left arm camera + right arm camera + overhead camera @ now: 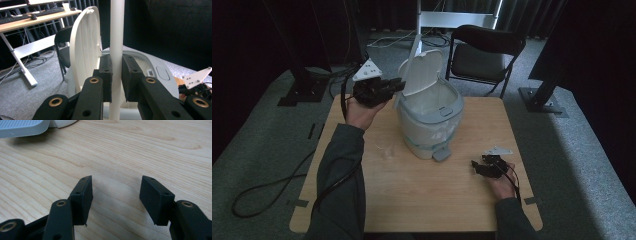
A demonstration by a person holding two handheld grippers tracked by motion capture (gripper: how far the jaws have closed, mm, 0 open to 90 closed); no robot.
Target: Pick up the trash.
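Surface [412, 200]: light wood, sq., on grey carpet; dark curtains, folding chair [484, 52] behind. White pedal bin [430, 117] at centre, lid up. Left gripper [117, 75] view: jaws pinch white tube [117, 30] beside bin. Right gripper [115, 197] view: jaws spread over bare wood.

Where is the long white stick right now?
In the high view the white stick stands upright at the bin's back-left rim, beside the raised lid, pinched in the left claw.
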